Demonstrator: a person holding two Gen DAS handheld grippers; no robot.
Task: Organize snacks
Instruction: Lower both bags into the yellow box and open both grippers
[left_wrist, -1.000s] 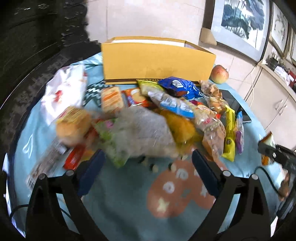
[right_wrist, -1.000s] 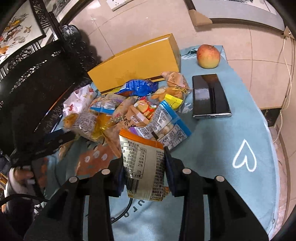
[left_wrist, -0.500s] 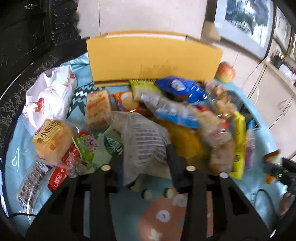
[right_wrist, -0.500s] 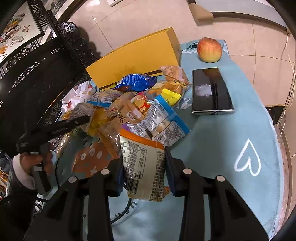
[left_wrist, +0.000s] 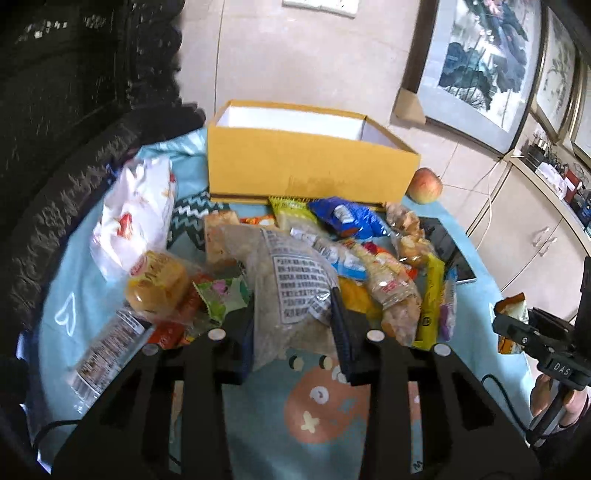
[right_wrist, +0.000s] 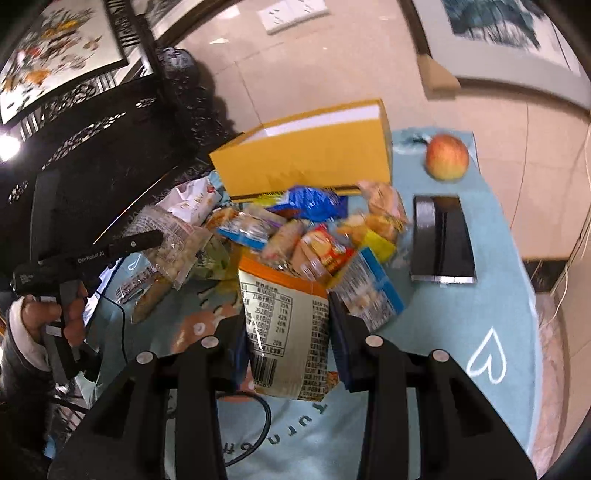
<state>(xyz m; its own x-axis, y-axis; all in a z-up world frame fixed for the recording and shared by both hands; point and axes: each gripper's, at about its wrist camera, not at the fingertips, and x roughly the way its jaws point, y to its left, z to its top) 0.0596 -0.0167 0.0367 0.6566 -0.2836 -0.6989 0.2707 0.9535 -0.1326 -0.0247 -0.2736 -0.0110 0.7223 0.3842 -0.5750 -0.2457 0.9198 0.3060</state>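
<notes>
The open yellow box (left_wrist: 310, 166) lies straight ahead beyond the snack pile, nearer the left gripper (left_wrist: 295, 325), which is clamped on a clear printed packet (left_wrist: 291, 291), while the right gripper (right_wrist: 288, 332) is clamped on an orange-topped bag (right_wrist: 284, 317).

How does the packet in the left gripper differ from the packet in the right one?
The clear packet in the left gripper is see-through, showing pale contents under a black-printed label; the orange-topped packet in the right gripper is opaque cream with an orange band. The clear packet looks crumpled and lumpy, the orange-topped packet flatter and smoother. Both have their printed backs to the camera, clamped between shut jaws.
</notes>
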